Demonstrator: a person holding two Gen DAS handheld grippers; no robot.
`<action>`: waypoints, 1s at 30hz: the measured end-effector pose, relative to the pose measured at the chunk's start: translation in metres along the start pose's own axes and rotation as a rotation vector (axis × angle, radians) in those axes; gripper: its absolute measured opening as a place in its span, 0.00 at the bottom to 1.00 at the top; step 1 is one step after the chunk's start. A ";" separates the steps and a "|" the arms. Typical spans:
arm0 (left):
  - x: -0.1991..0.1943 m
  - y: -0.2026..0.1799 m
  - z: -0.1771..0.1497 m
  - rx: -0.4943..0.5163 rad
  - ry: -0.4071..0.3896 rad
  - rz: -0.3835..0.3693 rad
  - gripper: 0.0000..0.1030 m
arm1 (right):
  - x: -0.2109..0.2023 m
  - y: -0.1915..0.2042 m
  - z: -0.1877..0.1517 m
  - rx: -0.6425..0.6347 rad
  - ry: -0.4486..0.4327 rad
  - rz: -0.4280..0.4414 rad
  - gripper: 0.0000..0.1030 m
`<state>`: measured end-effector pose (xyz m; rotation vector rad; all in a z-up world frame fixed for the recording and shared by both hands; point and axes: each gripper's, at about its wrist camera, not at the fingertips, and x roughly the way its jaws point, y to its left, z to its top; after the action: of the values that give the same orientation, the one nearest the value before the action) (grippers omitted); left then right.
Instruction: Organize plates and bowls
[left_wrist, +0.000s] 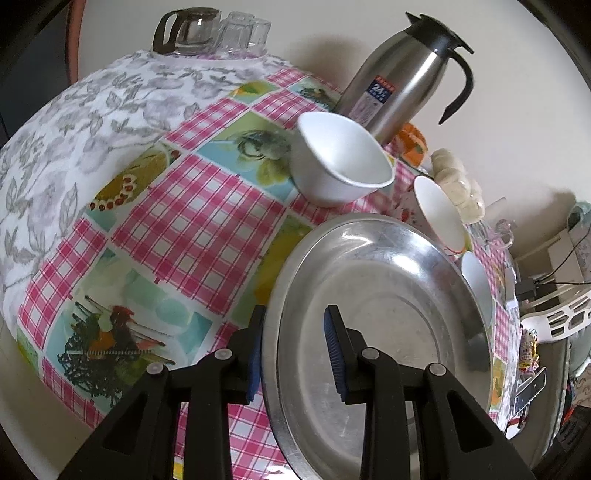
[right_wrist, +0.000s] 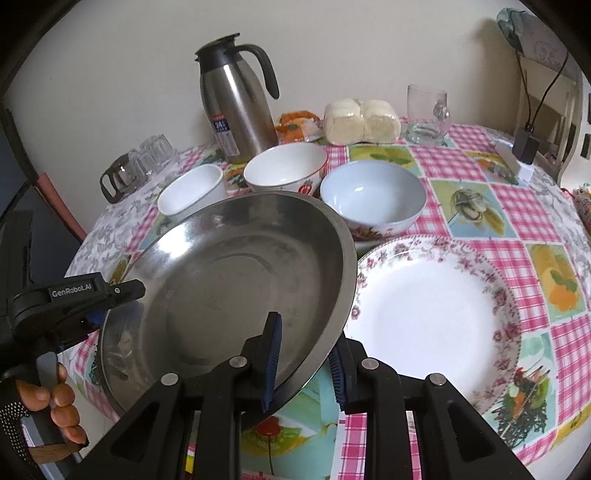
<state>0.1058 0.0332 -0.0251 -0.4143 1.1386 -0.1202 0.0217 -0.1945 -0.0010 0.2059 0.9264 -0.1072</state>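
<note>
The left wrist view looked along the left claw from the steel plate's rim at 9 o'clock, close in and tilted. The right wrist view sat low behind the right claw at the plate's 5 o'clock rim, facing the wall. Both shared the plate, the thermos, and the table.
</note>
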 end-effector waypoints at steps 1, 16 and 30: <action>0.001 0.001 0.000 -0.002 0.003 0.004 0.31 | 0.002 0.000 -0.001 0.000 0.004 0.001 0.27; 0.015 -0.002 0.000 0.016 0.038 0.030 0.31 | 0.036 -0.002 -0.008 0.005 0.105 -0.049 0.27; 0.016 -0.005 0.002 0.039 0.042 0.048 0.32 | 0.036 -0.006 -0.005 0.017 0.116 -0.061 0.27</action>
<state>0.1145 0.0244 -0.0364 -0.3514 1.1852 -0.1092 0.0376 -0.1991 -0.0334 0.2012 1.0476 -0.1609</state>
